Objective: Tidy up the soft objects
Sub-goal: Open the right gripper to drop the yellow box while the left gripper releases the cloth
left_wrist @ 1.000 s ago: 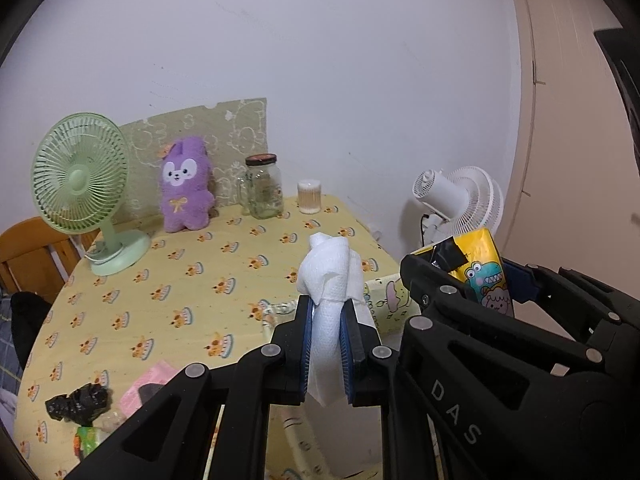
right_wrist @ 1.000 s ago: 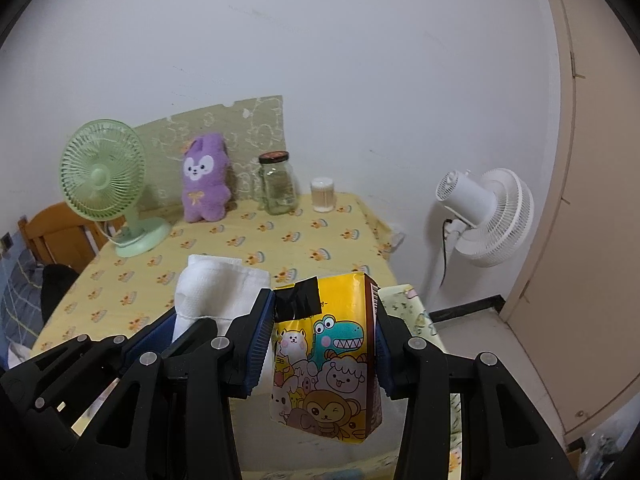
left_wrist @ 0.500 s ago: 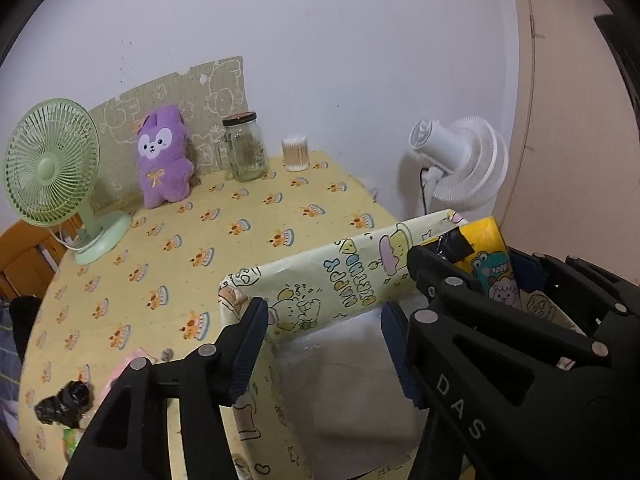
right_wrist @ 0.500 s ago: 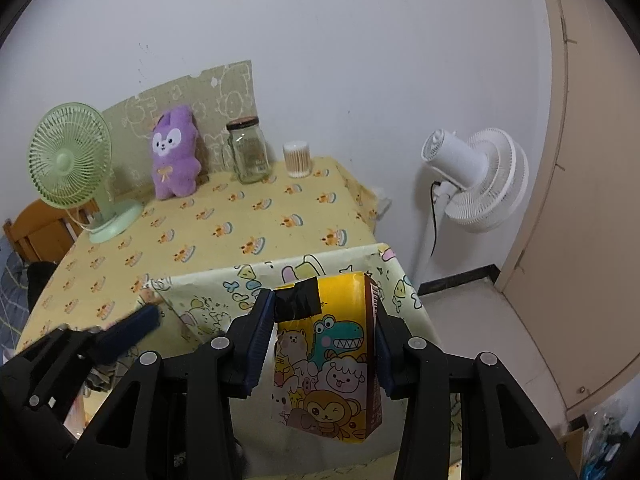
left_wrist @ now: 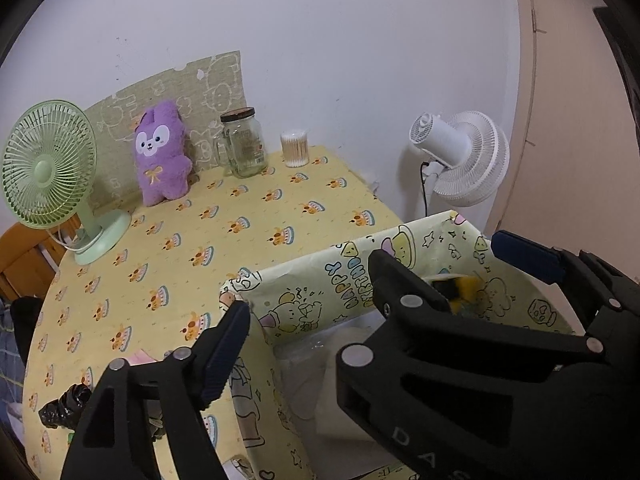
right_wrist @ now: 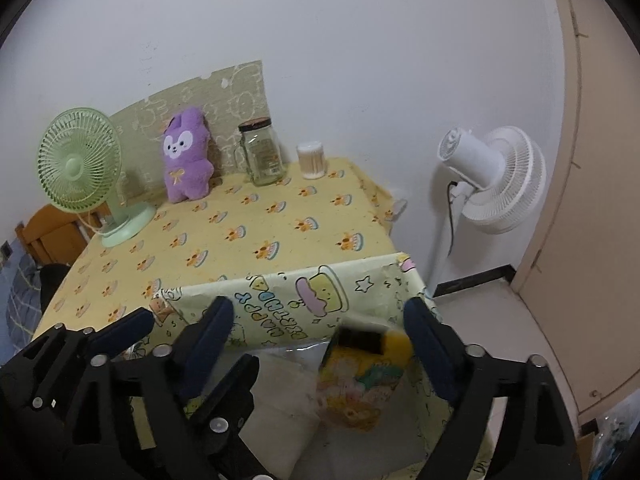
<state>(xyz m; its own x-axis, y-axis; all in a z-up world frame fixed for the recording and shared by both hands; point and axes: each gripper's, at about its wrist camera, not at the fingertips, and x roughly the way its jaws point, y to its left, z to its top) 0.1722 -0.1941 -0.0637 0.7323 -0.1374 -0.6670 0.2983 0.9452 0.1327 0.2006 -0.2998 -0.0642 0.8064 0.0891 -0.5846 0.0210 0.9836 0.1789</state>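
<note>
A cartoon-printed fabric box (left_wrist: pixel 340 264) (right_wrist: pixel 280 280) stands at the table's near right corner. Over it my left gripper (left_wrist: pixel 310 288) has its jaws opening, with nothing between the pads. A white folded cloth (left_wrist: pixel 348 360) (right_wrist: pixel 280 392) lies inside the box below it. My right gripper (right_wrist: pixel 318 312) is also opening, and the yellow cartoon packet (right_wrist: pixel 360 376) (left_wrist: pixel 460 284) sits loose in the box between and below its fingers. A purple plush rabbit (left_wrist: pixel 162 160) (right_wrist: pixel 186 156) leans against the wall at the back.
On the yellow tablecloth are a green desk fan (left_wrist: pixel 48 164), a glass jar (left_wrist: pixel 243 144) and a tub of cotton swabs (left_wrist: pixel 295 148). A black crumpled bag (left_wrist: pixel 64 404) and something pink (left_wrist: pixel 140 360) lie near left. A white floor fan (left_wrist: pixel 460 160) stands right of the table.
Both grippers came down over the box. The left one let go of the white cloth, then the right one let go of the yellow packet; both things now lie in the box.
</note>
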